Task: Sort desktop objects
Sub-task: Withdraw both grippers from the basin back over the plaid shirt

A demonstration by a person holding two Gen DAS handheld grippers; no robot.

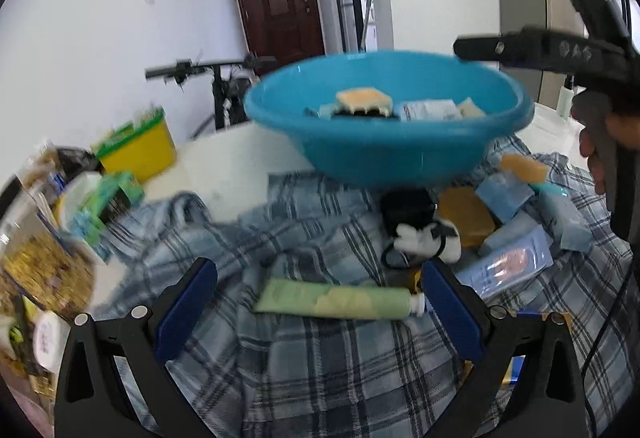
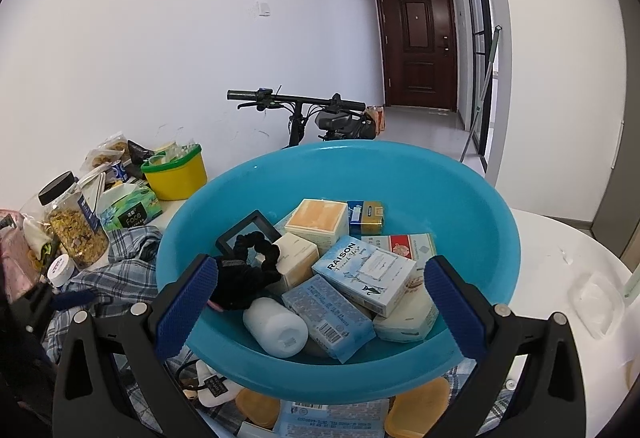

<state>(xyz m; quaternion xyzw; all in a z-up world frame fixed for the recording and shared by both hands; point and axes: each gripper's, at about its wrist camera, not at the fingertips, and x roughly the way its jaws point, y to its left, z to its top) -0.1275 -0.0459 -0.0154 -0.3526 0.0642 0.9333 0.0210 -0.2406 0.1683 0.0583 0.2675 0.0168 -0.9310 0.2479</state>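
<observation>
A blue basin (image 1: pixel 384 145) (image 2: pixel 200 238) stands on a plaid cloth (image 1: pixel 320 358) and holds several boxes, a white bottle (image 2: pixel 276 326) and a black scrunchie (image 2: pixel 256 250). My left gripper (image 1: pixel 318 278) is open just above the cloth, with a pale green tube (image 1: pixel 336 302) lying crosswise between its blue pads (image 1: pixel 188 310). My right gripper (image 2: pixel 320 278) is open and empty, hovering over the near part of the basin. It shows in the left wrist view as a black tool (image 1: pixel 560 49) held by a hand at the upper right.
Blue packets (image 1: pixel 508 262), an orange soap bar (image 1: pixel 468 213) and a black-and-white item (image 1: pixel 424 234) lie on the cloth right of the tube. A yellow tub (image 2: pixel 176 173), tissue box (image 2: pixel 128 209), jar (image 2: pixel 76 222) and snack bags crowd the table's left. A bicycle (image 2: pixel 304 113) stands behind.
</observation>
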